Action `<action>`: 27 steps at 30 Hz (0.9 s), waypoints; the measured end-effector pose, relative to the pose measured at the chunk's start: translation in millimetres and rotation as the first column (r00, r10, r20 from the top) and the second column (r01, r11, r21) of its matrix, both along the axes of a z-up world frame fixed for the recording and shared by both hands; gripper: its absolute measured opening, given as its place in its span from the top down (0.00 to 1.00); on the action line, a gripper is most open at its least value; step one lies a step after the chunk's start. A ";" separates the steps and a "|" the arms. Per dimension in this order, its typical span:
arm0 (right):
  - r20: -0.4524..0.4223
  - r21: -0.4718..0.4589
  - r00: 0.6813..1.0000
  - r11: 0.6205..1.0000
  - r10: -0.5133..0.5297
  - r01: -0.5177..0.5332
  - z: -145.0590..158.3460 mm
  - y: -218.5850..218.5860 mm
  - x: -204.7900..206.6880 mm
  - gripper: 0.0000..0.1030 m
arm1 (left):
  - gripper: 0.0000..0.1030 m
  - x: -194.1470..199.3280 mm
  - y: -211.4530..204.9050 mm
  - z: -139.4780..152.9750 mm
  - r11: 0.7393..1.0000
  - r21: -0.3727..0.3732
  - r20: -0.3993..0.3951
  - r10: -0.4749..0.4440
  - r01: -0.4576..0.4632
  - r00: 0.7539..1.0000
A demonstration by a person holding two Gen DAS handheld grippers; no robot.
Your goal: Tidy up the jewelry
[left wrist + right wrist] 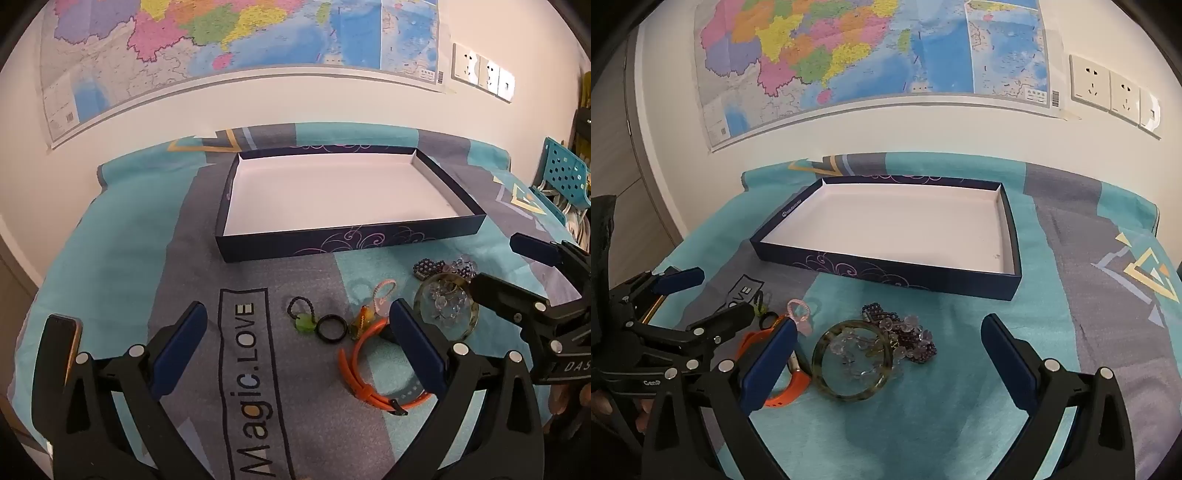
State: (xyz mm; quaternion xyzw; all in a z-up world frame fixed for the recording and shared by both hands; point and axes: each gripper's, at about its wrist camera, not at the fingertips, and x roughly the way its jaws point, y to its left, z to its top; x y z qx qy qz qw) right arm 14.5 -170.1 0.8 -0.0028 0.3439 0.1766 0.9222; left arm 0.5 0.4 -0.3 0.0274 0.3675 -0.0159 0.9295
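The jewelry lies in a loose cluster on the bedspread (147, 229), just in front of the near long wall of the shallow navy box (280, 245), none of it yet inside. The box's white floor shows bare in both views, so the sorting looks to be at its very start.

At the right of the cluster a greenish bangle (849, 360) lies flat with clear crystal beads (860, 347) heaped inside and over its ring. A purple bead bracelet (916, 347) touches its far side. To the left lie an orange strap (360, 373), a pink loop charm (384, 291), a small black ring (331, 329) and a black cord with a green bead (303, 317), each just beside the next.

The right gripper (890, 362) hangs over the bangle with its jaws spread as wide as they go and nothing between the pads; the bangle sits in the gap, untouched. The left gripper (295, 347) is equally wide and empty, poised above the ring and green bead, its right finger (417, 347) over the orange strap.

The step in hand seems to be the first pick. For the right gripper that likely means dropping onto the bangle's rim and closing across it, taking care that the loose crystals do not drag along. It would then lift over the box's near wall. A phone (70, 343) lies near the bedspread's left edge, well clear.
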 end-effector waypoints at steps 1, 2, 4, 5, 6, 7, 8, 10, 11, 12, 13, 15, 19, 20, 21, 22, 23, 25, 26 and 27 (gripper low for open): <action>-0.003 0.001 1.000 1.000 -0.002 0.002 -0.1 -0.4 -0.1 0.06 | 0.06 0.1 0.2 0.0 1.000 -0.005 -0.001 -0.002 0.002 1.000; -0.003 0.001 1.000 1.000 -0.005 0.005 0.0 -0.9 -0.6 0.06 | 0.06 0.1 0.0 0.1 1.000 -0.005 0.000 -0.004 0.004 1.000; 0.014 -0.014 1.000 1.000 -0.005 0.005 -0.4 0.3 -6.8 0.06 | 0.06 0.6 -0.7 0.2 1.000 0.000 0.002 -0.008 0.008 1.000; 0.009 -0.024 1.000 1.000 -0.001 0.002 2.7 2.4 -5.3 0.06 | 0.06 1.1 -0.9 0.2 1.000 0.000 0.002 -0.010 0.010 1.000; -0.002 -0.035 1.000 0.999 -0.001 0.001 2.8 5.9 -2.6 0.06 | 0.06 1.7 -0.9 0.4 1.000 -0.001 0.002 -0.012 0.012 1.000; 0.005 -0.024 1.000 1.000 0.003 -0.003 1.2 2.2 -3.5 0.06 | 0.06 2.4 -0.8 0.6 1.000 -0.002 0.003 -0.013 0.013 1.000; 0.003 -0.020 1.000 1.000 0.005 -0.005 1.0 2.4 -3.0 0.06 | 0.06 3.2 -0.7 0.9 1.000 -0.002 0.004 -0.014 0.014 1.000; 0.007 -0.007 1.000 1.000 0.008 -0.007 0.1 -1.0 -5.3 0.06 | 0.06 1.7 4.7 1.6 1.000 -0.005 0.007 -0.011 0.012 1.000; 0.006 -0.008 1.000 1.000 0.011 -0.011 -0.4 -0.2 -5.3 0.06 | 0.06 -0.8 10.1 1.7 1.000 -0.006 0.008 -0.008 0.008 1.000; 0.002 -0.006 1.000 1.000 0.011 -0.011 -1.1 0.5 -4.5 0.06 | 0.06 -1.5 10.7 1.5 1.000 -0.005 0.008 -0.007 0.007 1.000; -0.002 -0.004 1.000 1.000 0.008 -0.008 -0.1 2.2 -5.7 0.06 | 0.06 -1.1 12.2 1.0 1.000 -0.005 0.009 -0.006 0.006 1.000; -0.007 -0.002 1.000 1.000 0.012 -0.012 0.3 2.7 -5.6 0.06 | 0.06 -2.9 5.7 1.3 1.000 -0.003 0.012 0.004 -0.003 1.000; -0.011 -0.002 1.000 1.000 0.016 -0.016 -0.3 4.8 -4.9 0.06 | 0.06 -4.2 5.8 1.0 1.000 -0.004 0.015 0.006 -0.006 1.000; -0.011 -0.003 1.000 1.000 0.015 -0.015 -0.8 5.1 -5.0 0.06 | 0.06 -4.1 6.0 1.1 1.000 -0.006 0.015 0.005 -0.005 1.000; -0.012 -0.003 1.000 1.000 0.016 -0.016 -0.5 4.8 -4.7 0.06 | 0.06 -4.2 5.9 1.2 1.000 -0.004 0.015 0.006 -0.006 1.000; -0.013 -0.002 1.000 1.000 0.016 -0.016 -0.9 5.1 -4.5 0.06 | 0.06 -4.2 5.4 1.1 1.000 -0.002 0.015 0.007 -0.007 1.000; -0.014 -0.001 1.000 1.000 0.017 -0.017 -1.0 5.1 -4.3 0.06 | 0.06 -4.2 5.9 1.0 1.000 -0.003 0.015 0.007 -0.007 1.000; -0.015 0.003 1.000 1.000 0.016 -0.016 -1.5 5.4 -4.8 0.06 | 0.06 -4.8 6.5 0.9 1.000 -0.004 0.016 0.008 -0.008 1.000; -0.015 0.005 1.000 1.000 0.016 -0.016 -1.6 5.5 -5.0 0.06 | 0.06 -4.7 6.1 0.8 1.000 -0.003 0.015 0.008 -0.008 1.000; -0.016 0.006 1.000 1.000 0.017 -0.017 -1.7 5.6 -4.9 0.06 | 0.06 -4.5 5.8 0.9 1.000 -0.003 0.015 0.008 -0.008 1.000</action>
